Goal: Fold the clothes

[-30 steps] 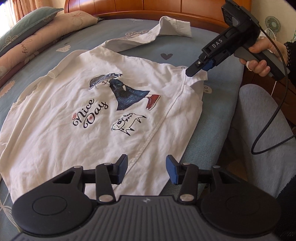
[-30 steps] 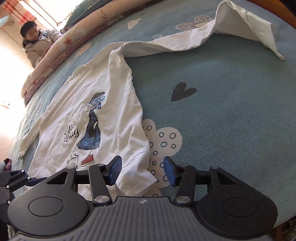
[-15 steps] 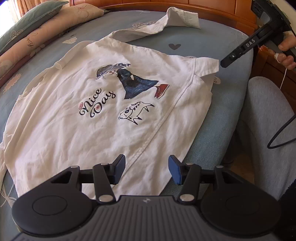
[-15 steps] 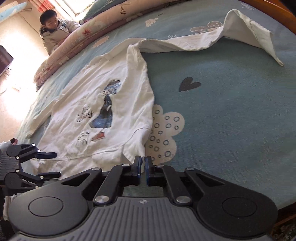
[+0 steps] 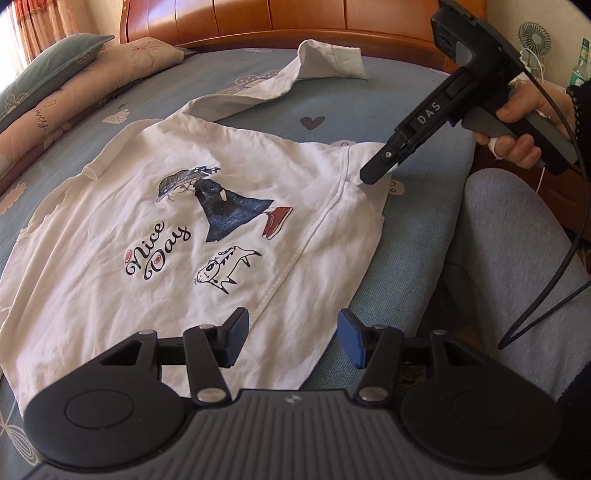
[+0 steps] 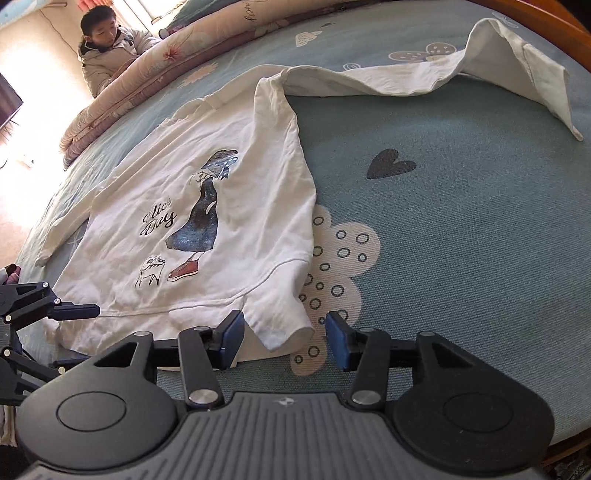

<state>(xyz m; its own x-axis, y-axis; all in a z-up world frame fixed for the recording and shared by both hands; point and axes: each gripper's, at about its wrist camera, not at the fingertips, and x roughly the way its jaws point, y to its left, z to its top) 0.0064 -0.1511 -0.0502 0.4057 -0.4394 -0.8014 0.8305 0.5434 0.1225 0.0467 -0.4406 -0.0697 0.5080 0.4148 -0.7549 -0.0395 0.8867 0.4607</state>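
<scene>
The left gripper (image 5: 291, 332) is seen partly open over the near hem of the white shirt (image 5: 184, 229), pinching nothing. The right gripper (image 6: 284, 339) is opening, with the shirt's corner between its pads, not pinched. The shirt is spread flat on the bed (image 6: 461, 229). One sleeve (image 6: 406, 77) is stretched toward the headboard (image 5: 295, 22).

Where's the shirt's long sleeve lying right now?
In the right wrist view the sleeve trails from the white shirt toward the upper right across the blue bedspread, its cuff just past the dark heart print, near the wooden bed frame.
</scene>
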